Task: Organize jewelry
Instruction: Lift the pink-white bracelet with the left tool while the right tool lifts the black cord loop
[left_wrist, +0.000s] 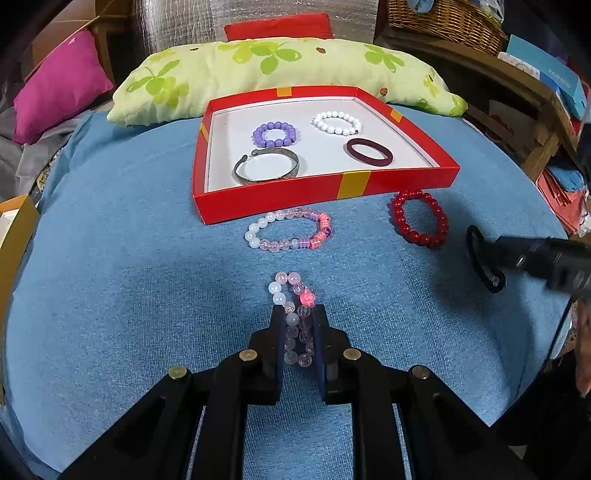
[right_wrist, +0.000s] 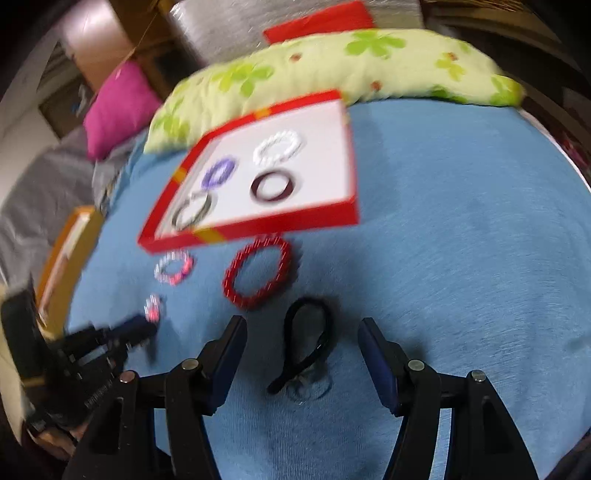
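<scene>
Left gripper (left_wrist: 298, 314) angled downward clamps the pink bead bracelet (left_wrist: 291, 295); right gripper (right_wrist: 303, 332) gapes over black hair tie (right_wrist: 306, 339).

The left gripper (left_wrist: 298, 314) points steeply down at the blue cloth (left_wrist: 129, 295), its jaws drawn nearly together and clamped on a pink and white bead bracelet (left_wrist: 293, 317) squeezed flat between the pads. The right gripper (right_wrist: 303, 332) tilts down at the same cloth with its jaws spread wide, pressing on nothing. A black hair tie (right_wrist: 306, 339) lies loose on the cloth between its fingers (right_wrist: 229, 350).
</scene>
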